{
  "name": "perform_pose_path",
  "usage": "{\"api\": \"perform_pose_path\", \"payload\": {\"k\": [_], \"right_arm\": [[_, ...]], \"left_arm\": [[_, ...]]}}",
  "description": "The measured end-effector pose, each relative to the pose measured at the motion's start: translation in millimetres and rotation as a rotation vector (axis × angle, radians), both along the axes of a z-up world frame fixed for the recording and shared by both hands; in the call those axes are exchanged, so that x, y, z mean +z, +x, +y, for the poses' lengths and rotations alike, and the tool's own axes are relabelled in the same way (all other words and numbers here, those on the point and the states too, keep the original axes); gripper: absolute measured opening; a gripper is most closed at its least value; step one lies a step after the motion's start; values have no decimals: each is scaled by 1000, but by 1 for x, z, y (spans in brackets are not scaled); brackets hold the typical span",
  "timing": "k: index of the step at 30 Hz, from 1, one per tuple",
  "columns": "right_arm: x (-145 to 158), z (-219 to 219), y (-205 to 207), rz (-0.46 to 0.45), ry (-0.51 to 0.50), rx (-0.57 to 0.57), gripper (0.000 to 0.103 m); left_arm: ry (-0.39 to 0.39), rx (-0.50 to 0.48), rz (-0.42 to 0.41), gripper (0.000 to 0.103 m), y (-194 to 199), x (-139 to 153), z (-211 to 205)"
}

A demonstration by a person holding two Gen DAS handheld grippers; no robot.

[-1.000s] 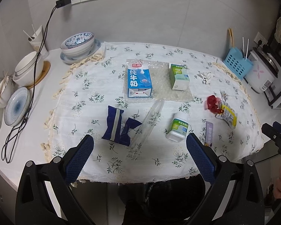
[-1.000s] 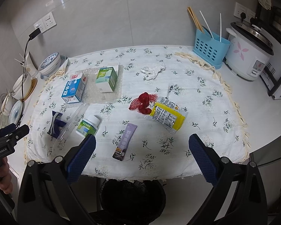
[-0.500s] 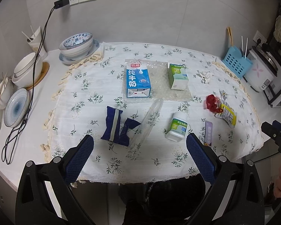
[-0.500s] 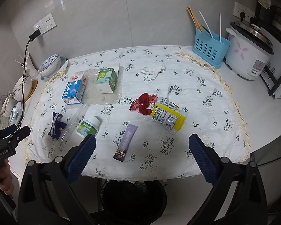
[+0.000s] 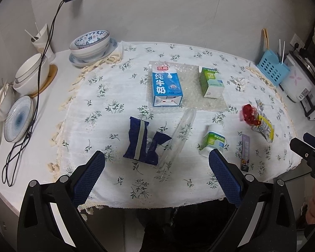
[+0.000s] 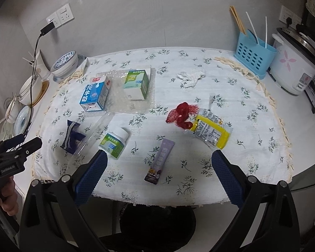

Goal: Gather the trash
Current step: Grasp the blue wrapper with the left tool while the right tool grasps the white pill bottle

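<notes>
Blue-padded, both the left tool (image 5: 156,163) and right tool (image 6: 159,162) hang wide and empty at the desk's (image 6: 304,134) near edge, trash scattered on its cloth (image 6: 231,96), bin (image 6: 157,224) below.

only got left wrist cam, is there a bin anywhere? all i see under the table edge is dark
Observer: Yes. The right wrist view shows a round black bin directly below the near table edge, beneath the right gripper.
Operator: is that right gripper holding anything
Observer: No. Its jaws stand wide apart and empty. In that view the purple sachet lies on the cloth between them.
Operator: whats the white bit near the blue basket
Observer: A crumpled white tissue, lying on the cloth well clear of the blue basket.
</notes>
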State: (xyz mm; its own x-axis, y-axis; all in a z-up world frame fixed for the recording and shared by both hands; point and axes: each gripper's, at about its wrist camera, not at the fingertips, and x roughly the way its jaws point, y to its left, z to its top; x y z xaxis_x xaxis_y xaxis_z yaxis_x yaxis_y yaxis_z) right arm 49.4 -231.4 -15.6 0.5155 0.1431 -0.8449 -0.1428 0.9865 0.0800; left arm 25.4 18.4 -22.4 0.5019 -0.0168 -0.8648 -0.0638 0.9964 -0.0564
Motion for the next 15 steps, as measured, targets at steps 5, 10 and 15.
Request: {"api": "perform_pose_path", "payload": {"k": [5, 10, 15], "right_arm": [[-22, 33, 17, 54, -13, 37, 95], [-46, 59, 38, 116, -26, 39, 95], [-70, 76, 56, 180, -48, 13, 95]], "left_arm": [[-5, 20, 46, 97, 18, -23, 27], [-14, 27, 102, 97, 39, -54, 51], [-28, 16, 151, 96, 64, -86, 67]]}}
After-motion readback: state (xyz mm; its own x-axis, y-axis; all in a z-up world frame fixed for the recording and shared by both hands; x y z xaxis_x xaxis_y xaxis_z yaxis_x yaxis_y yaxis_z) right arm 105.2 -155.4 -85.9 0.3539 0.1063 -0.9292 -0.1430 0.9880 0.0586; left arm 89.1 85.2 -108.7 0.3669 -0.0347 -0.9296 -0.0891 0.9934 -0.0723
